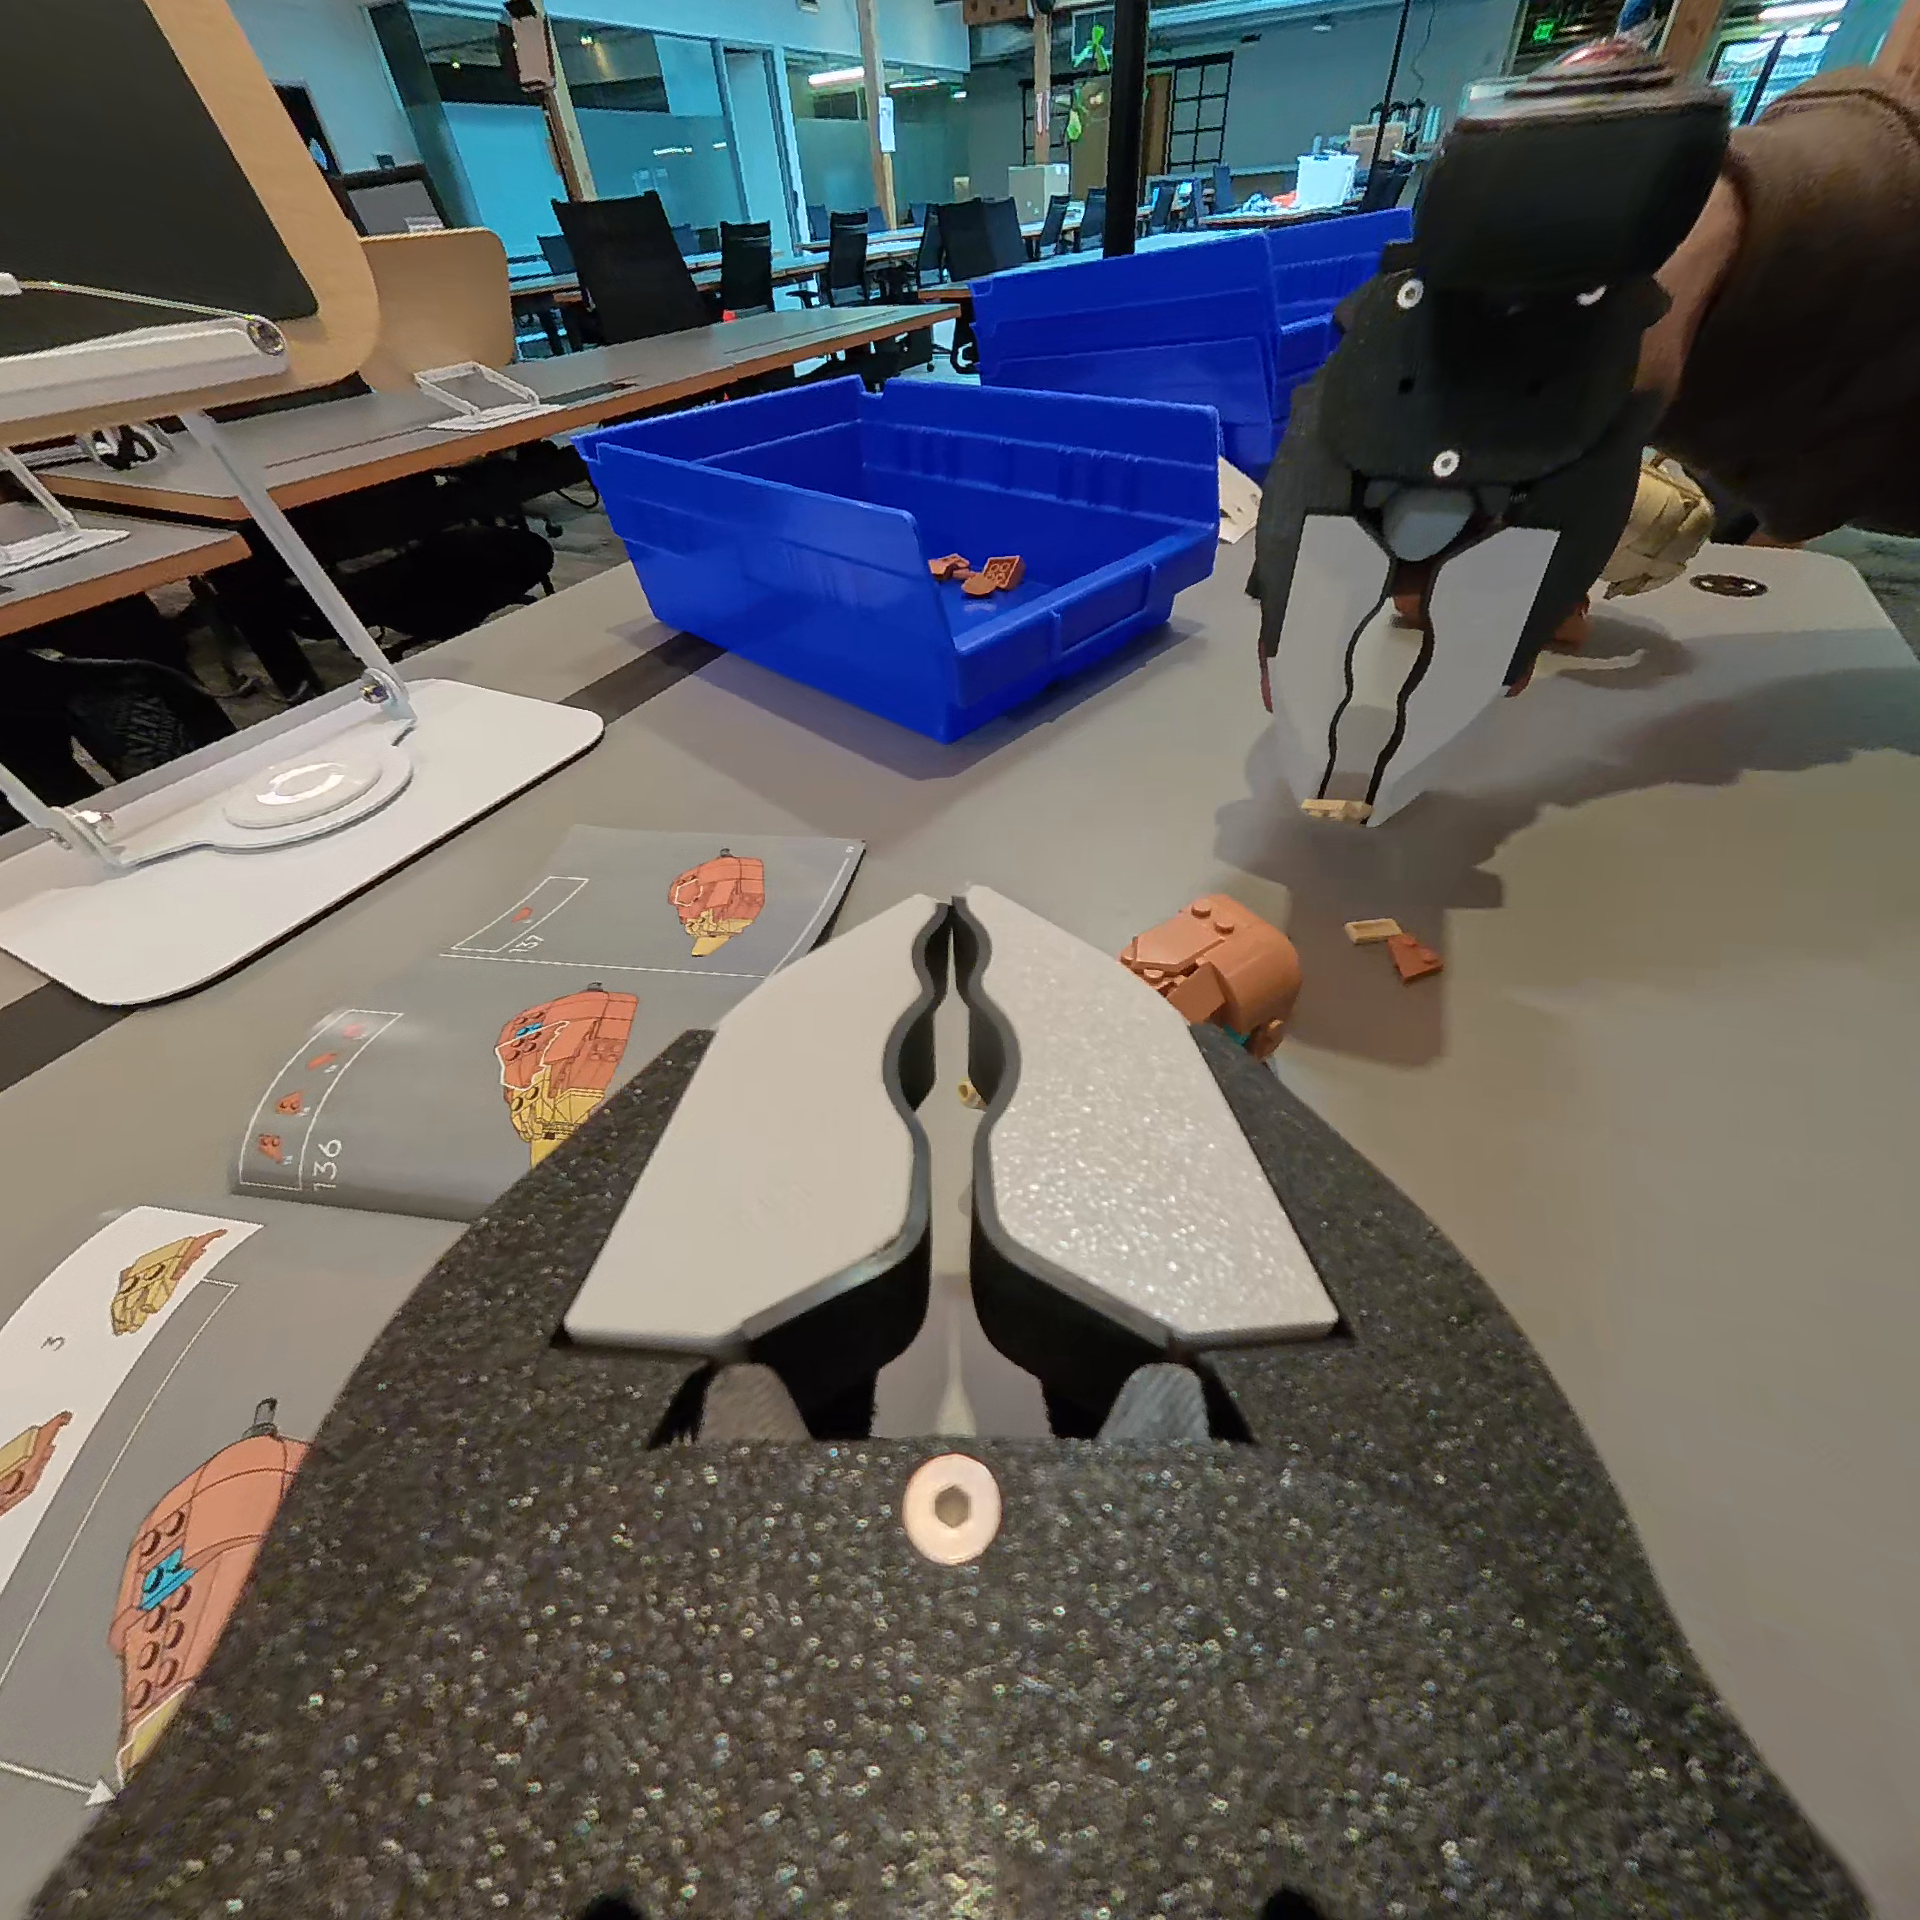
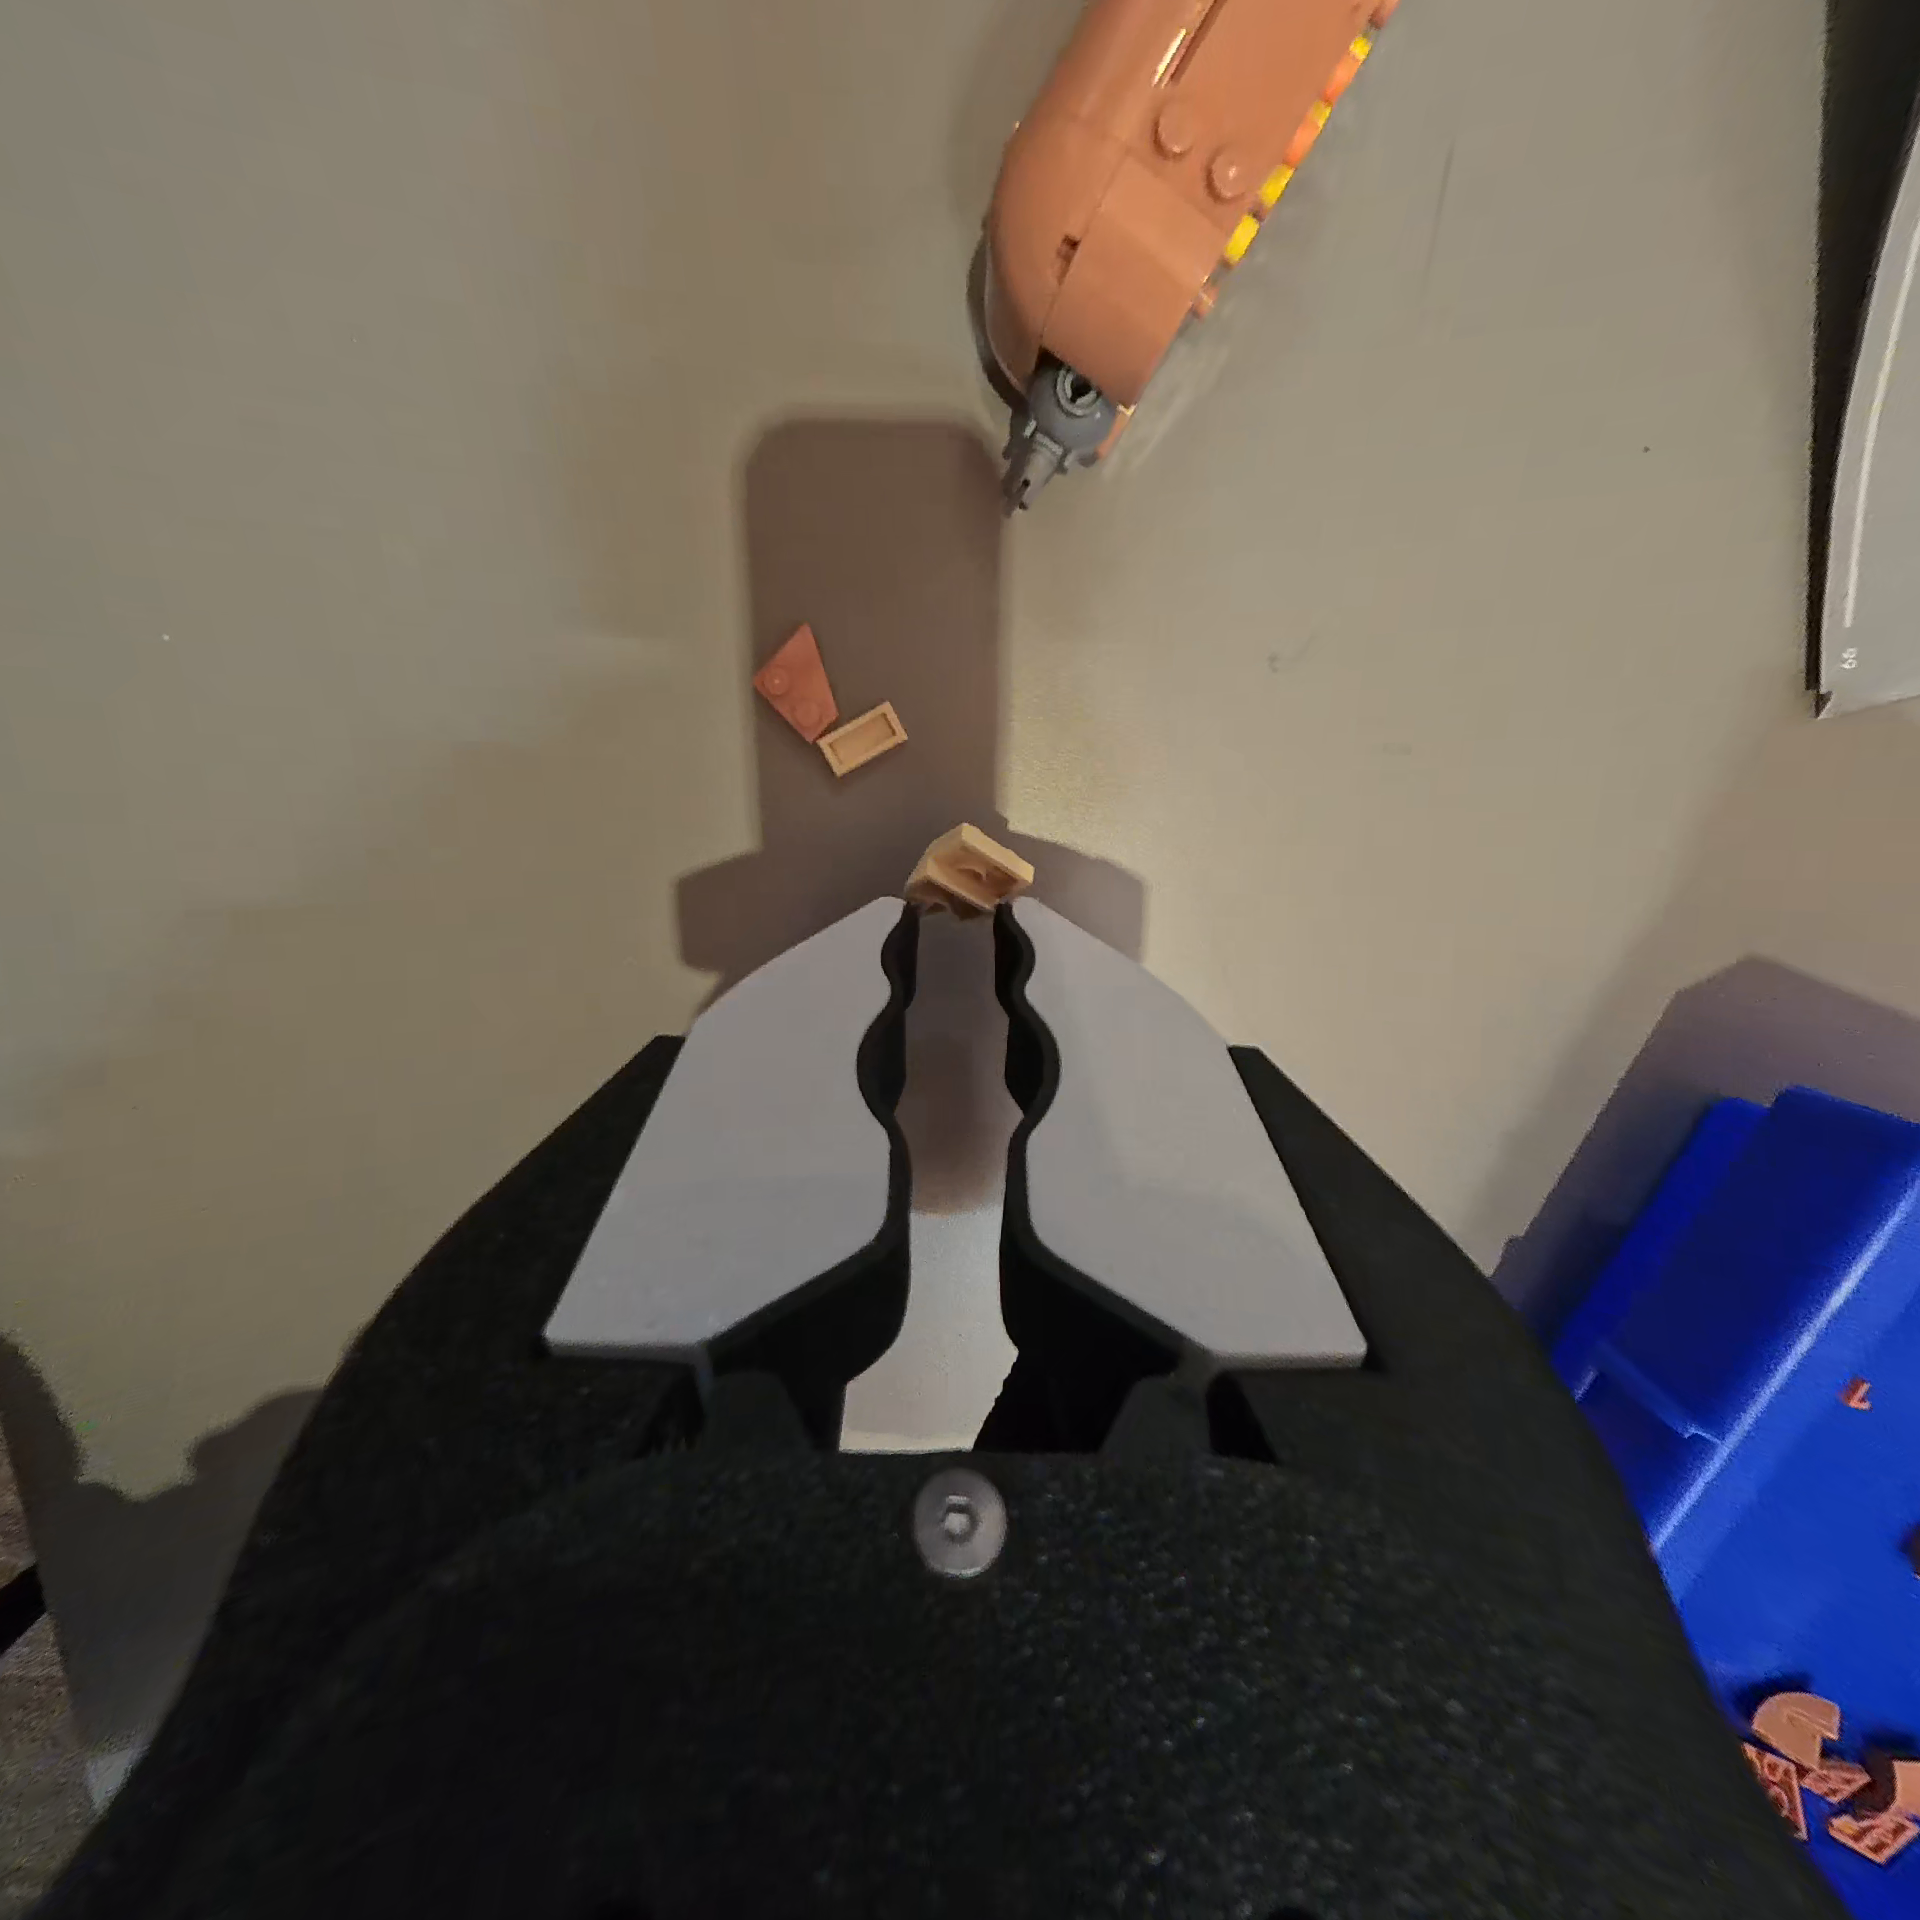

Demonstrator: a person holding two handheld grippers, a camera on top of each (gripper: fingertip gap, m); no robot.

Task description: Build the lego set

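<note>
A: What's the right gripper [image 2: 954, 906] holding?

B: A small tan piece [image 2: 968, 873], pinched at the very fingertips. The jaws are clamped on it, pointing down at the grey table [image 2: 312, 520]. From the left wrist view the same gripper [image 1: 1340, 805] has its tips right at the table surface.

A: And the left gripper [image 1: 953, 909]?

B: Jaws together, tips touching, nothing between them. It hangs over the table just beside the instruction booklet [image 1: 582, 997].

A: Where's the model?

B: The reddish-brown half-built model [image 2: 1132, 208] lies on the table, apart from the right gripper's tips; a grey joint sticks out of its near end. Between them sit two loose bits touching each other: a brown wedge plate [image 2: 795, 683] and a tan tile [image 2: 862, 737].

A: More parts?

B: A few brown ones in the blue bin [image 1: 831, 540], behind the booklet. A white stand [image 1: 312, 810] sits left of it
</note>
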